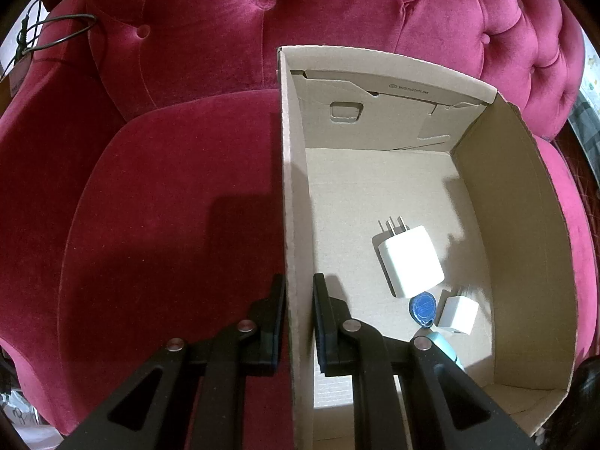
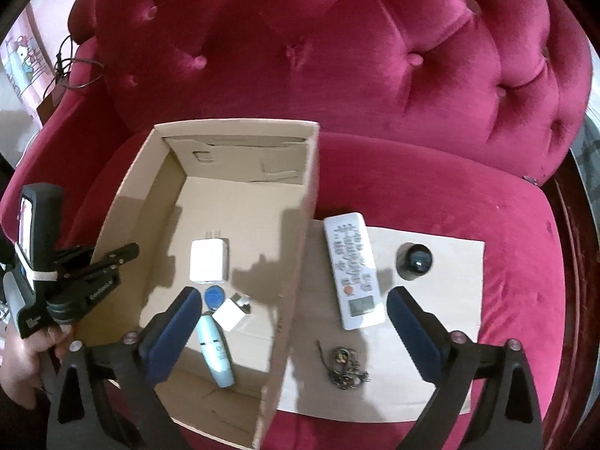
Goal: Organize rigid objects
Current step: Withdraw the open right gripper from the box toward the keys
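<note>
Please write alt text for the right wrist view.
The open right gripper hangs over a cardboard box on a red sofa. Inside lie two white chargers, a blue tag and a pale tube; a remote lies outside.

Cardboard box [image 1: 408, 92] flap: "W29.5x22x11.5H" (small, blurred print).

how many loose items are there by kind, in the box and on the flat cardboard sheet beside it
white chargers: 2 (large, small)
blue key fob: 1
pale blue bottle: 1
white remote: 1
dark round object: 1
metal chain bundle: 1
total: 7, with 4 in the box and 3 on the sheet
</note>
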`<state>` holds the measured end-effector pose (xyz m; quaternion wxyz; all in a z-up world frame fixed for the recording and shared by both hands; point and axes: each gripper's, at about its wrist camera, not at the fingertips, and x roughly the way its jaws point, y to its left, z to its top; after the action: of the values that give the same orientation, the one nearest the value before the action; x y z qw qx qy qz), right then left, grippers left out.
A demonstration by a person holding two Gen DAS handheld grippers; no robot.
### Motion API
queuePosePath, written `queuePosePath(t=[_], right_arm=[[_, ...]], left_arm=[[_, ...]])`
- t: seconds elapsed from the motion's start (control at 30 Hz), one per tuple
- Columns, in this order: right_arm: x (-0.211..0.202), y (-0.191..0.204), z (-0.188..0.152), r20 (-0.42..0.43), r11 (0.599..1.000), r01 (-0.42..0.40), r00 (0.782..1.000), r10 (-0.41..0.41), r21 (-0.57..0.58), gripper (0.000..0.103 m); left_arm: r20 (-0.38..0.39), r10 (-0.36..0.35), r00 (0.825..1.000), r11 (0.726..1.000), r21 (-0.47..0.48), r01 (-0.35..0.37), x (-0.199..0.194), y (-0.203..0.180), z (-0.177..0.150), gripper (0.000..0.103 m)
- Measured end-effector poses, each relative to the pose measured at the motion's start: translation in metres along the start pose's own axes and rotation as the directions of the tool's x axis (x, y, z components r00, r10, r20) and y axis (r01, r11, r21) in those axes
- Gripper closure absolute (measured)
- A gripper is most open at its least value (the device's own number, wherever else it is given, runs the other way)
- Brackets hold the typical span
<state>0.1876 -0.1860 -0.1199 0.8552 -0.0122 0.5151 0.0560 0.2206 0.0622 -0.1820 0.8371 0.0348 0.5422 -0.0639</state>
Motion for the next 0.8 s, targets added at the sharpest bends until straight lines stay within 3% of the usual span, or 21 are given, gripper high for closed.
queuePosePath(t=[0.37, 0.8], right_arm=[[0.002, -0.040, -0.022, -0.008, 0.997, 0.042, 0.999, -0.042, 0.063, 0.001], [0.025, -0.060, -0.059, -0.029, 0.997, 0.056, 0.998, -0.055, 0.054, 0.001]], left_arm=[[0.000, 0.000, 1.000, 1.000, 0.000, 0.000, 0.000, 0.000, 0.000, 0.089], [0.000, 0.001, 1.000, 1.000, 0.000, -0.001, 0.000, -0.001, 0.000, 0.089]])
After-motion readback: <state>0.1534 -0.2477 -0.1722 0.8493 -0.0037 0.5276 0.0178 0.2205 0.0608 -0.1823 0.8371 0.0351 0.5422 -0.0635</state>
